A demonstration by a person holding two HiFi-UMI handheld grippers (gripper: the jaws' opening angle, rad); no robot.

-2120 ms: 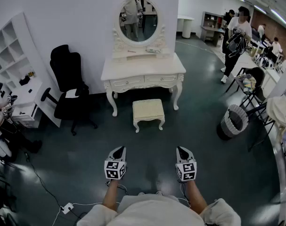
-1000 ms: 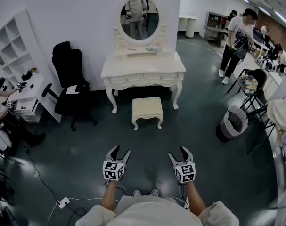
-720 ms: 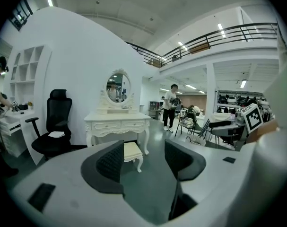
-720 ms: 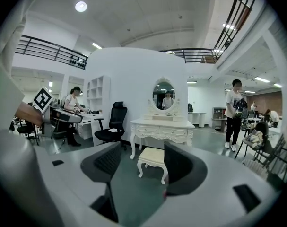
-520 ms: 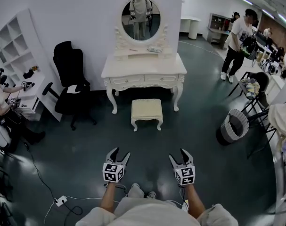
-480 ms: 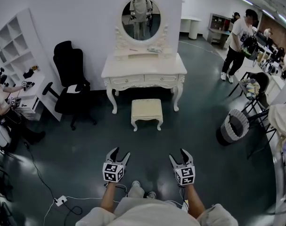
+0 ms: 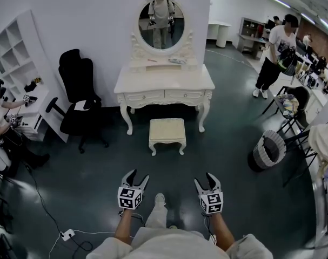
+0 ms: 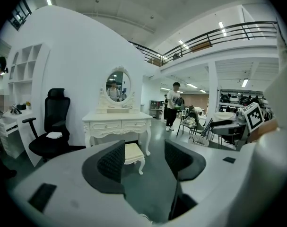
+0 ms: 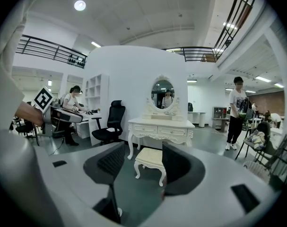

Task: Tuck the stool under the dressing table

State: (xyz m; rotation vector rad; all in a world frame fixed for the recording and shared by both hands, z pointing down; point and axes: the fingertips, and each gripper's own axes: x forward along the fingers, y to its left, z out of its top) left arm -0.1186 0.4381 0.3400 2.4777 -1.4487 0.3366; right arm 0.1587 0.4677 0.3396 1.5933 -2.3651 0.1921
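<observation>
Cream stool (image 7: 167, 130), white dressing table (image 7: 164, 84), black chair (image 7: 77, 99), dark teal floor (image 7: 223, 144)

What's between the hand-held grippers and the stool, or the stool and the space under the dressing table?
Nothing visible. Bare floor runs from the left hand-held gripper and right hand-held gripper to the stool, and on to the gap under the dressing table. The office chair stands aside, left.

Cool, even light from ceiling lights (image 9: 79, 5) fills the scene, leaving a soft sheen and faint shadows on the dark floor (image 7: 88, 171). Both gripper views bulge and fall to black corners; nearest surfaces blur.
</observation>
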